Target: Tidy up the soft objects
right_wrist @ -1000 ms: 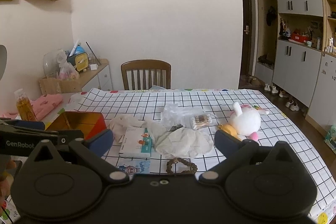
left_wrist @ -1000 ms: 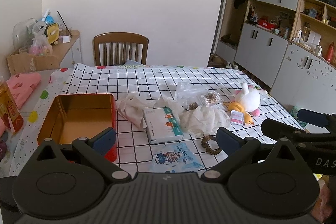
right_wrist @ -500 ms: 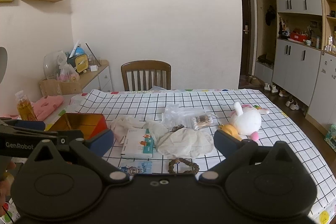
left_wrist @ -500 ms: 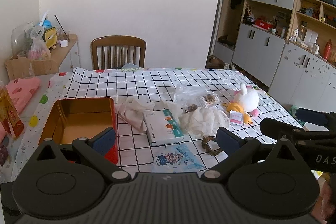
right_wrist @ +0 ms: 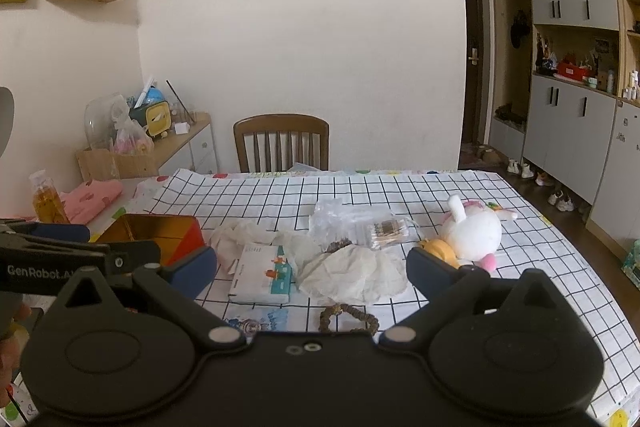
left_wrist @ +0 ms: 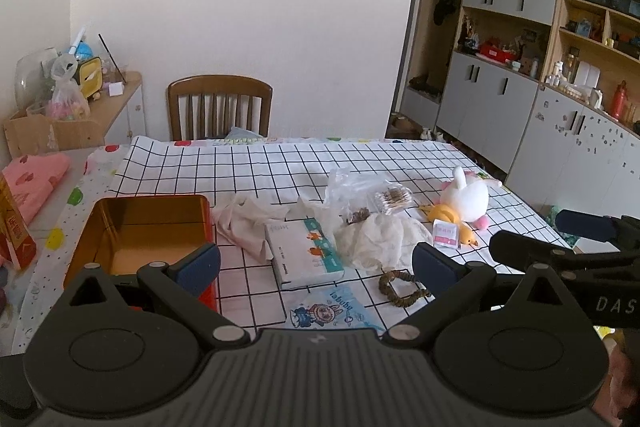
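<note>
A red tin with a gold inside [left_wrist: 140, 231] stands open and empty at the table's left; it also shows in the right wrist view [right_wrist: 160, 233]. To its right lie a pale crumpled cloth [left_wrist: 248, 219], a tissue pack [left_wrist: 302, 253] [right_wrist: 264, 273], a white crumpled cloth [left_wrist: 380, 239] [right_wrist: 352, 273], a plastic bag with cotton swabs [left_wrist: 372, 195] and a white plush toy [left_wrist: 466, 201] [right_wrist: 474, 235]. My left gripper [left_wrist: 316, 263] is open and empty above the near edge. My right gripper [right_wrist: 312, 267] is open and empty beside it.
A brown bead bracelet [left_wrist: 402, 289] and a blue printed packet [left_wrist: 332, 307] lie near the front edge. A wooden chair [left_wrist: 220, 111] stands behind the table. A bottle [right_wrist: 48, 201] and a pink cloth [left_wrist: 32, 179] sit at the left. Cabinets [left_wrist: 520, 107] line the right wall.
Both grippers have drawn back and risen slightly, so the table objects sit lower and a little farther in view. Nothing on the table has moved.
</note>
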Motion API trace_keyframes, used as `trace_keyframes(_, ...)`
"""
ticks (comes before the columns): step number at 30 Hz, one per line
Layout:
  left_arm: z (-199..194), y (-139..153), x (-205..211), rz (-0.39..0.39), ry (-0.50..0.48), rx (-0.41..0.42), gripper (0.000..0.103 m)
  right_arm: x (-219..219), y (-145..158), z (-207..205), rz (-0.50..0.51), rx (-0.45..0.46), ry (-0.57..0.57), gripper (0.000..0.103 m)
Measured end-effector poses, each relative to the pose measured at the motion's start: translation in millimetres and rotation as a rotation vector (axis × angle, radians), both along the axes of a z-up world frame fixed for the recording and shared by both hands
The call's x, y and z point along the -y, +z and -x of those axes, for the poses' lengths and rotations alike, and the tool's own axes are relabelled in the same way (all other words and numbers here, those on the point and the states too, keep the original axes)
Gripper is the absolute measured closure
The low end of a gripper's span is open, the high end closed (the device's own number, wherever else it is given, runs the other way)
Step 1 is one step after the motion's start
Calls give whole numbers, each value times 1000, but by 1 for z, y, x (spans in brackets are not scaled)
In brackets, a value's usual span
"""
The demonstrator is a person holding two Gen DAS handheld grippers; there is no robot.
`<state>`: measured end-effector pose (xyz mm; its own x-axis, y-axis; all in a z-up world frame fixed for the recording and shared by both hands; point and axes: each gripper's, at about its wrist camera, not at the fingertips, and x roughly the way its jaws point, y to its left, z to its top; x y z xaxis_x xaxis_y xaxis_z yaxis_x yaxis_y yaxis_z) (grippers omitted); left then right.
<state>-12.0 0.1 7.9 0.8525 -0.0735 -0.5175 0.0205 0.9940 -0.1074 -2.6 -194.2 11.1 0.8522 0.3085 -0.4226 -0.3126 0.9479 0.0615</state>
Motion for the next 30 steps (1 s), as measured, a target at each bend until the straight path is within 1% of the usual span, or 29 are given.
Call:
trace_keyframes(7,-13,-7,4,-4,-15,-23,0,5,-7,-11,-3,-10,26,3)
trace_keyframes(11,-24,-16,6,-5,-9,-61,0,10,-15,-25,0,-48,27,3)
trace_keyframes(19,-50,-39,10,0,-7,-135,0,23,-37,-58,8,-131,29,8)
trace_keyframes(23,-62,-54,15,-12,-18,-173,0,26,-50,-75,30,-169,52,9)
trace_keyframes(26,-70,-68,19,-32,-9,-203,0,25,-63,-88,65,-201,68,9)
trace_keyframes(30,-81,-86,23,-50,-6,-250,0,25,-81,-106,104,-258,89,14)
